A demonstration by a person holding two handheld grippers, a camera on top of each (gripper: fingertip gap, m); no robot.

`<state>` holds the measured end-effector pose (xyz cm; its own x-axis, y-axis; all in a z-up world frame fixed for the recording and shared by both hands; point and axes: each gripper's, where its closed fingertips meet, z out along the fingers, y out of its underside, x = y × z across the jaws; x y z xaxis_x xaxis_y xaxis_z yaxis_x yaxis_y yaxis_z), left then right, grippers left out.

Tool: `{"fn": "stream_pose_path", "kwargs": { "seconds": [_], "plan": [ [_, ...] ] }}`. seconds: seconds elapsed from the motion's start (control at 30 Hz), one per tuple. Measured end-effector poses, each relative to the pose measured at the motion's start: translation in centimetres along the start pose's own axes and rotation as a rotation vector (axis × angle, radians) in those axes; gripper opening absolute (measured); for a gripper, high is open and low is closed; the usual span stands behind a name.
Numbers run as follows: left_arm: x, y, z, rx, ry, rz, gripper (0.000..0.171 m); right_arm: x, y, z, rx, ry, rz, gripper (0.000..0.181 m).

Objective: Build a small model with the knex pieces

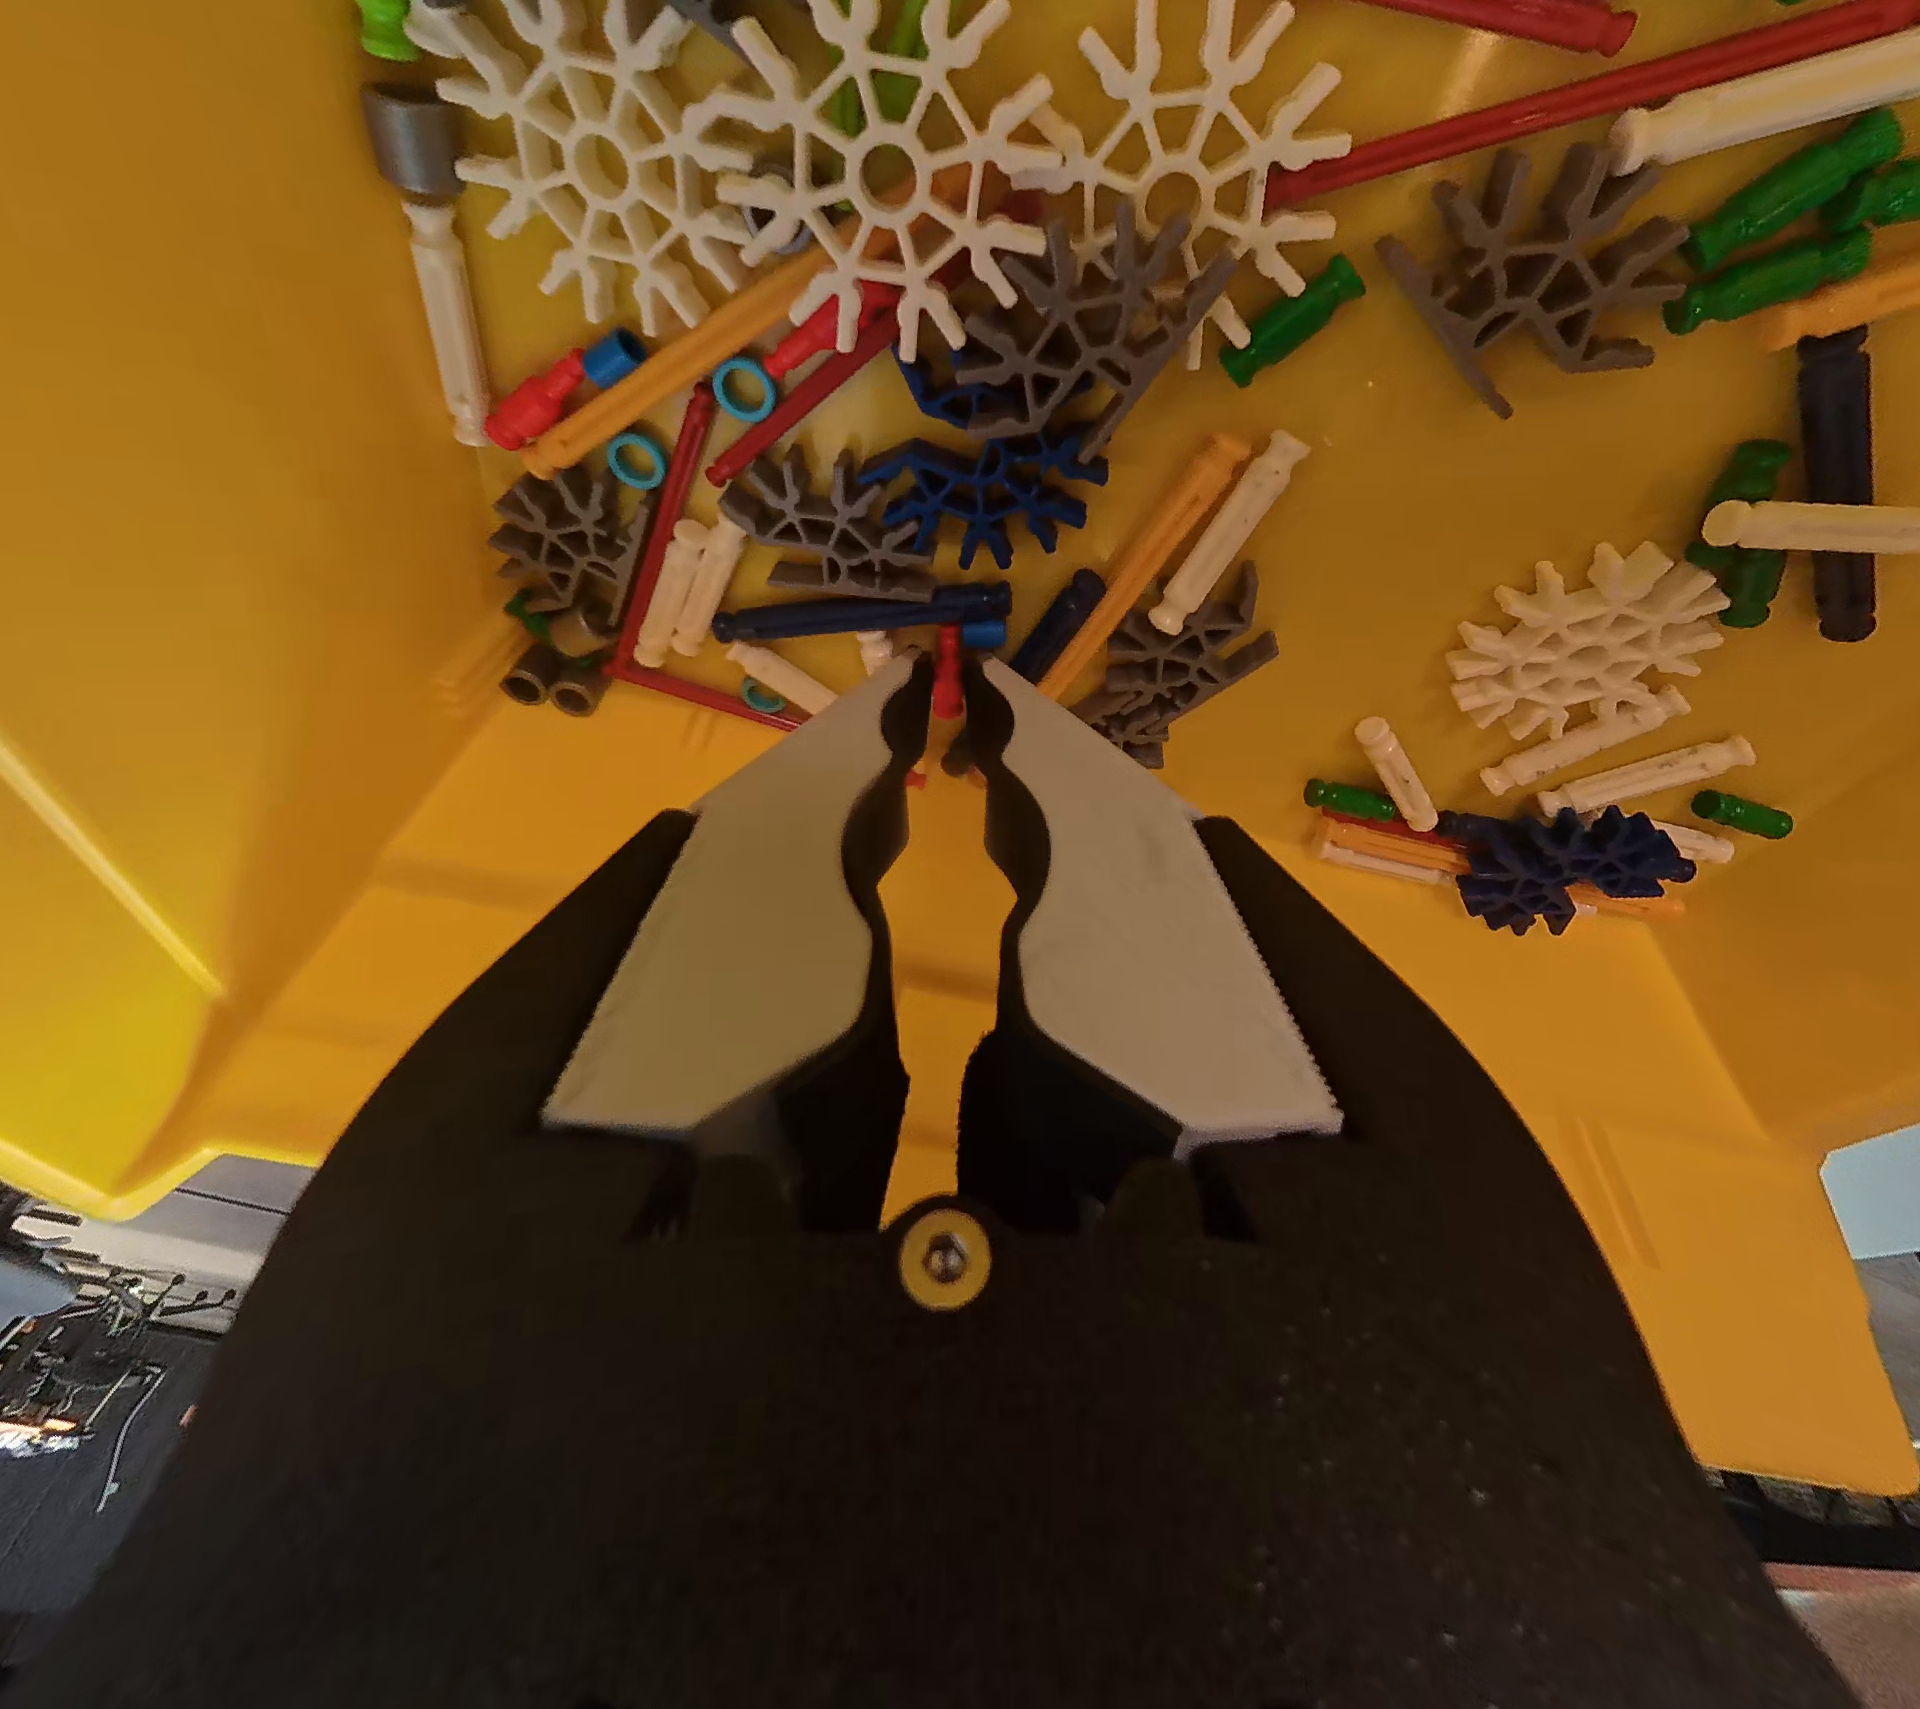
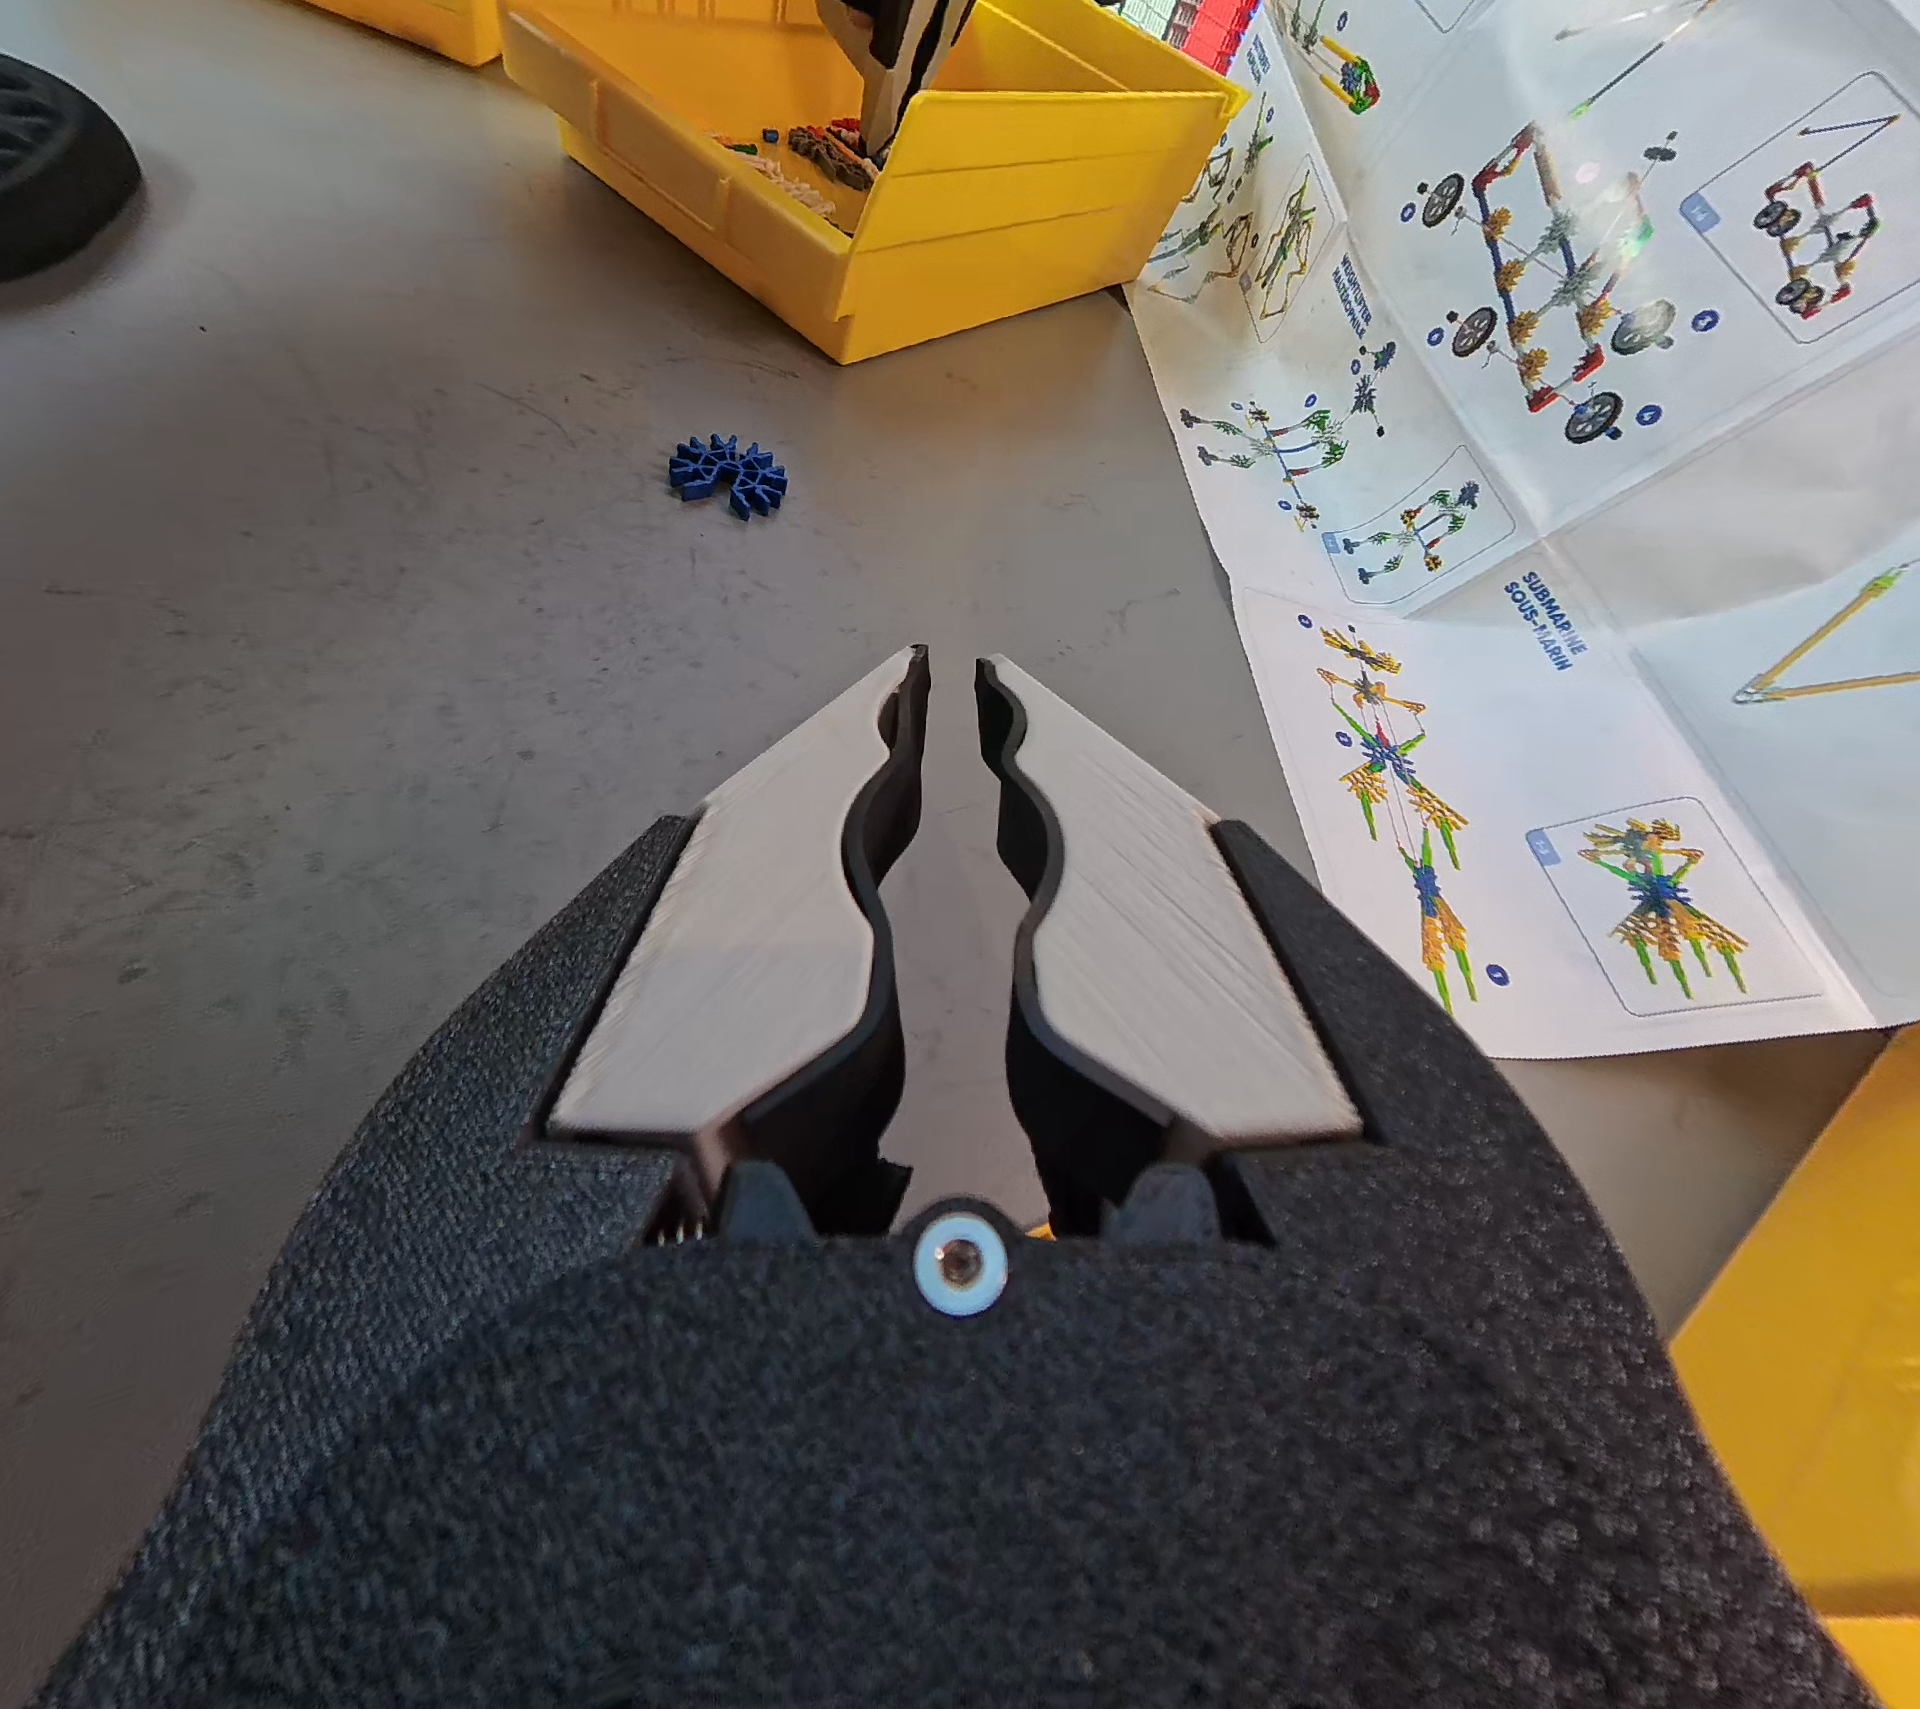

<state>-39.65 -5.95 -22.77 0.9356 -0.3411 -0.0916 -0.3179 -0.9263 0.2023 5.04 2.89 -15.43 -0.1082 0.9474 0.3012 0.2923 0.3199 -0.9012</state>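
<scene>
Left gripper (image 1: pixel 948 672) inside yellow plastic bin (image 1: pixel 260 516), fingers narrowed around small red plastic rod (image 1: pixel 947 685); contact uncertain. Keep tips centred on rod, clear of dark blue plastic rod (image 1: pixel 862 615). Right gripper (image 2: pixel 951 657) above grey desk (image 2: pixel 312 724), fingers narrowly parted, empty.

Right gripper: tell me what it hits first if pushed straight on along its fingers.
Probably the bare grey table just past the right gripper, since it seems to tilt downward. The blue connector lies left of that line and the yellow bin farther on; depth is unclear.
</scene>
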Motion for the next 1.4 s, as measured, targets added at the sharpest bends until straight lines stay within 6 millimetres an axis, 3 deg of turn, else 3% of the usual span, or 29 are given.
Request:
{"fn": "stream_pose_path", "kwargs": {
  "seconds": [0.3,0.67,0.83,0.93,1.03,1.1,1.17,1.27,1.4],
  "plan": [
    [0.0,0.0,0.0,-0.015,0.015,-0.027,0.006,-0.2,0.3,0.0,-0.018,-0.002,-0.022,0.007],
    [-0.5,0.5,-0.4,-0.030,-0.097,0.059,0.006,-0.1,-0.1,-0.3,0.008,-0.002,0.008,0.007],
    [-1.2,1.4,-3.3,-0.049,-0.277,0.137,0.006,0.1,-0.3,-0.4,0.017,0.002,0.023,0.007],
    [-1.0,0.5,-6.7,0.073,-0.376,0.134,0.005,0.1,-0.3,-0.4,0.016,0.001,0.025,0.007],
    [2.9,-3.8,-11.6,0.416,-0.313,0.092,0.006,0.2,-0.3,-0.3,0.011,0.003,0.024,0.007],
    [7.5,-7.3,-15.2,0.661,-0.207,0.105,0.005,0.2,-0.5,-0.2,0.023,-0.001,0.045,0.007],
    [12.4,-10.2,-17.1,0.777,-0.115,0.185,0.005,0.3,-0.9,-0.2,0.043,-0.011,0.083,0.007],
    [17.2,-14.1,-16.1,0.724,-0.103,0.350,0.006,0.7,-1.2,-0.1,0.062,-0.008,0.118,0.007],
    [22.0,-18.2,-12.1,0.531,-0.049,0.541,0.006,1.0,-1.1,-0.6,0.067,0.008,0.128,0.007]
  ]
}}
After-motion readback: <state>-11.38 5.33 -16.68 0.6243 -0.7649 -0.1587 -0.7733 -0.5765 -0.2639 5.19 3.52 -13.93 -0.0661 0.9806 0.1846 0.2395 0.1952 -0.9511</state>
